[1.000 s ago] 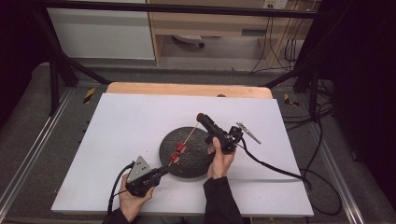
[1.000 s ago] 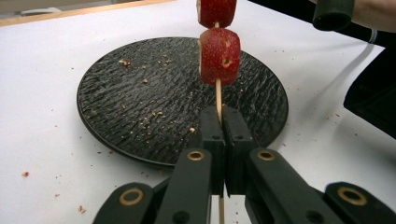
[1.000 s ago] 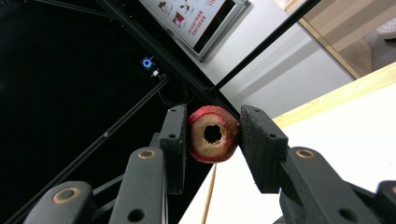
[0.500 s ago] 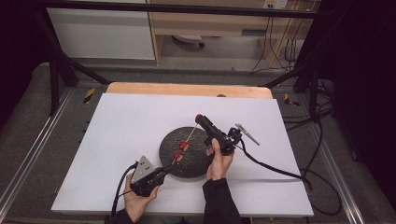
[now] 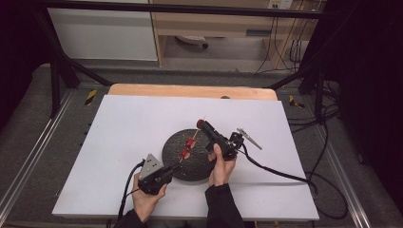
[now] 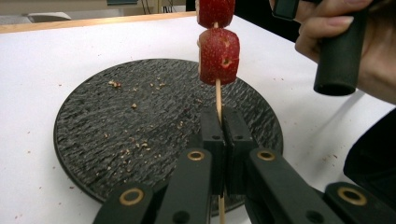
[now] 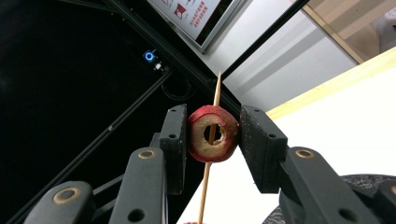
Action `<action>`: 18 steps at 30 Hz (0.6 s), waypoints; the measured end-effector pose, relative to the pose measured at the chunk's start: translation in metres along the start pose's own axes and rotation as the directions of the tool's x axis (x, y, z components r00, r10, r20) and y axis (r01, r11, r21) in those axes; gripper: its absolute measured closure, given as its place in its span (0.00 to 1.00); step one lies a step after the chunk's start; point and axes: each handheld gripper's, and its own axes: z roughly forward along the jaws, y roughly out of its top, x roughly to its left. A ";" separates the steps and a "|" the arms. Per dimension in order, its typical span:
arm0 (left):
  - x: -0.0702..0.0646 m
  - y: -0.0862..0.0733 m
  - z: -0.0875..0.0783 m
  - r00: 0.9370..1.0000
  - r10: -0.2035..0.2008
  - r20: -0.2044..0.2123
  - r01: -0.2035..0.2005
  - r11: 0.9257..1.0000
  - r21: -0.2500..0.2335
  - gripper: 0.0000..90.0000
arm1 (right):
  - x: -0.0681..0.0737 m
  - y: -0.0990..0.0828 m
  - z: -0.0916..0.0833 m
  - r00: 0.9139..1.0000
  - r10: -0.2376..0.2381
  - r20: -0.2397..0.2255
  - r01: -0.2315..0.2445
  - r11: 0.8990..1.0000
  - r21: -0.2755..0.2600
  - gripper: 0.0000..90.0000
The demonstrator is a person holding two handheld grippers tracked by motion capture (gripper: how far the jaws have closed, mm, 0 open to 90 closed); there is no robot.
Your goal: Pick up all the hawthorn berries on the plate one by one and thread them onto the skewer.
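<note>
Pinching the lower end of a thin wooden skewer (image 6: 218,95), the left gripper (image 6: 223,135) has its jaws closed above a round black slate plate (image 6: 107,135). Two red fruit pieces (image 6: 218,55) sit higher on the stick. Farther up, the right gripper (image 7: 212,135) clamps a red hollow fruit ring (image 7: 213,133) threaded near the tip.
</note>
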 end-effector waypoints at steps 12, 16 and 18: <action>0.003 0.011 0.010 1.000 -0.010 0.001 0.010 1.000 0.008 0.98 | 0.000 -0.006 -0.002 1.000 -0.024 0.005 0.024 0.999 0.029 0.70; 0.003 0.011 0.012 1.000 -0.011 0.001 0.011 1.000 0.011 0.98 | 0.000 -0.007 -0.002 0.999 -0.034 0.012 0.034 0.999 0.041 0.70; 0.004 0.010 0.012 1.000 -0.009 0.003 0.009 1.000 0.015 0.98 | 0.000 -0.008 -0.003 0.999 -0.040 0.013 0.039 0.998 0.047 0.70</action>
